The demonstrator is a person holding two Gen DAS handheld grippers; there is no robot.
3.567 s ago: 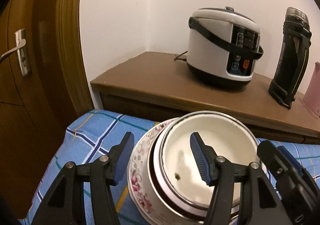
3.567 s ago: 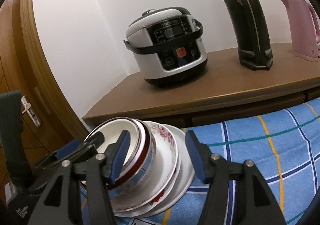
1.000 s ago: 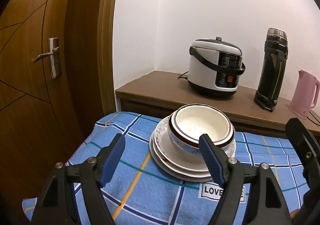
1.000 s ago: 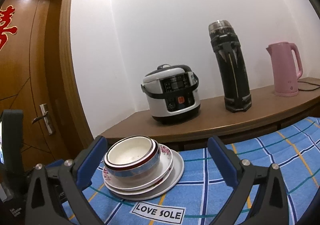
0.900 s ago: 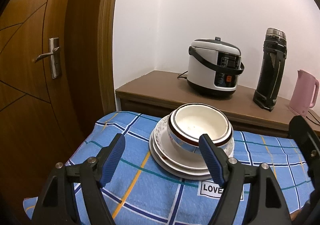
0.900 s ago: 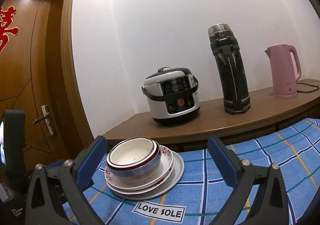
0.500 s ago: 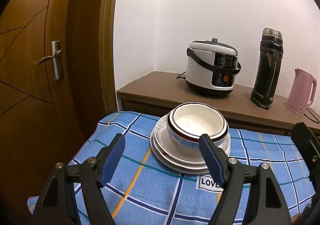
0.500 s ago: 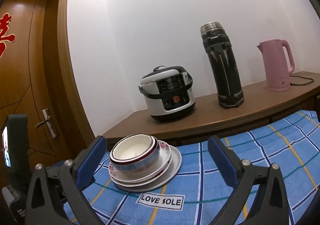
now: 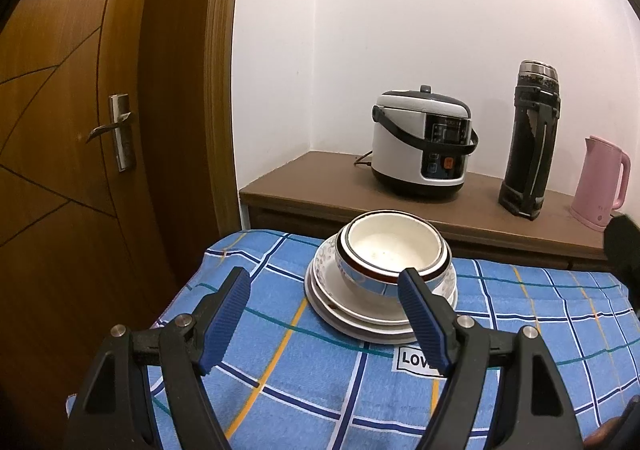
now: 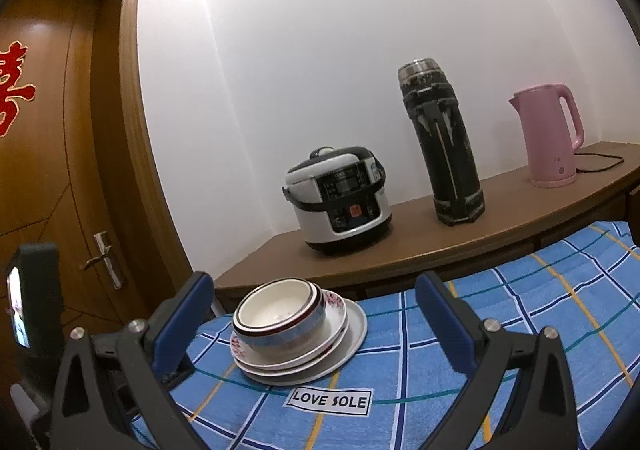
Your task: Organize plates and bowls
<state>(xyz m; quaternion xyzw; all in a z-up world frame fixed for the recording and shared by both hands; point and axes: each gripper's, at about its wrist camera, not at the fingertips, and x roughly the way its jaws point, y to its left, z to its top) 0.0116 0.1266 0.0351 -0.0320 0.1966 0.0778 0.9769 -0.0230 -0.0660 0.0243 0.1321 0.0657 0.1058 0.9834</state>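
Observation:
A white bowl [image 9: 394, 248] with a dark red rim and blue band sits nested on a stack of plates [image 9: 360, 320] on a blue checked cloth [image 9: 280, 370]. The right wrist view shows the same bowl [image 10: 278, 316] on its plates [image 10: 344, 346]. My left gripper [image 9: 326, 320] is open and empty, held back from the stack on its near side. Also open and empty, my right gripper [image 10: 316, 320] hangs well short of the stack, its blue pads [image 10: 440, 324] wide apart.
Behind the cloth a brown wooden counter [image 9: 320, 178] carries a white rice cooker [image 9: 422, 146], a tall black flask [image 9: 530, 138] and a pink kettle [image 9: 600, 182]. A wooden door with a metal handle [image 9: 114, 130] stands at the left. A "LOVE SOLE" label [image 10: 330, 400] marks the cloth.
Both grippers have drawn back from the stack, which now looks smaller and farther. The bowl rests on the plates with neither gripper touching it. Both stay open.

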